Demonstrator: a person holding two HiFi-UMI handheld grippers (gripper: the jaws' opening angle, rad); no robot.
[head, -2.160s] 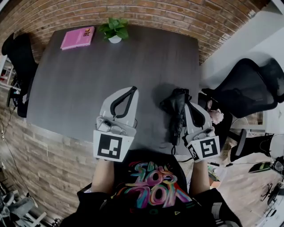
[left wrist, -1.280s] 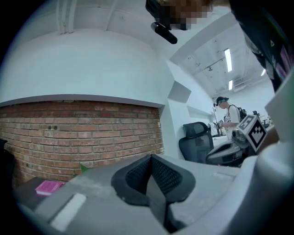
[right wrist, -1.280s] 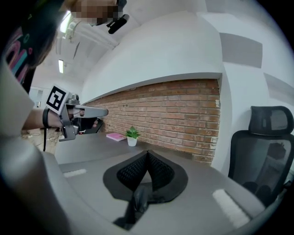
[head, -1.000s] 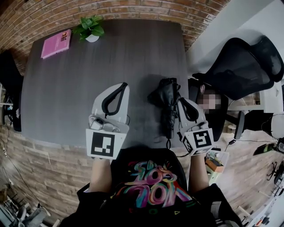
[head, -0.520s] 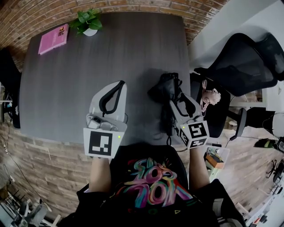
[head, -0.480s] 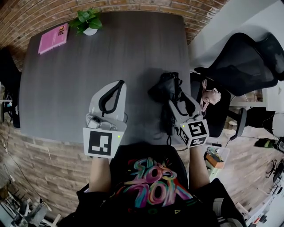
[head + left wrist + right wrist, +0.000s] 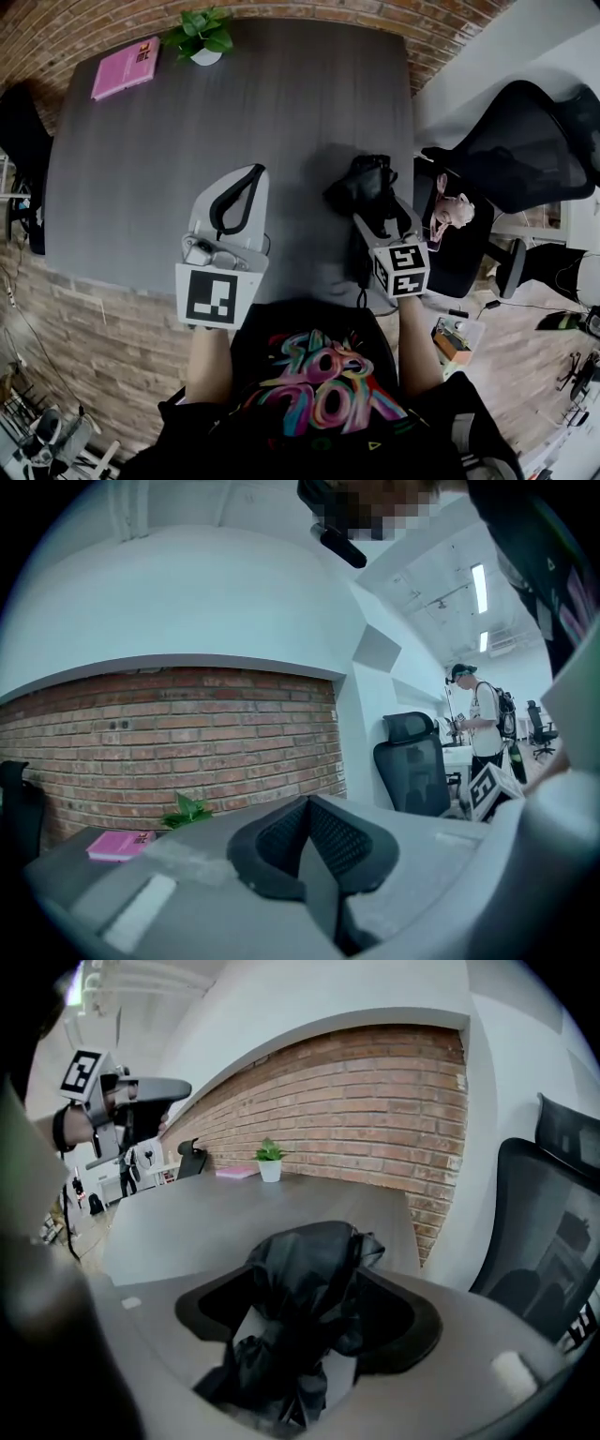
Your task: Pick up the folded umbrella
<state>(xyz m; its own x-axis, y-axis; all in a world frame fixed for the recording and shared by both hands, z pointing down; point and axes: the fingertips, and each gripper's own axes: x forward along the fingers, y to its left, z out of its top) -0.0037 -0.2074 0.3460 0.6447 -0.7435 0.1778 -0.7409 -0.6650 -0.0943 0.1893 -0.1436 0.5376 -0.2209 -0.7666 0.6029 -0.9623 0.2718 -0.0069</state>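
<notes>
left gripper [image 7: 254,174] jaws together | right gripper [image 7: 382,208] jaws just opening, folded umbrella [image 7: 359,184] between

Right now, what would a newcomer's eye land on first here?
The crumpled black folded umbrella near the right edge of the grey table, between the jaws of the right gripper, which have just been opening and stand apart. Next, the pink book and potted plant at the far edge by the brick wall.

black shirt [image 7: 319,394] with bright multicoloured graffiti print
</notes>
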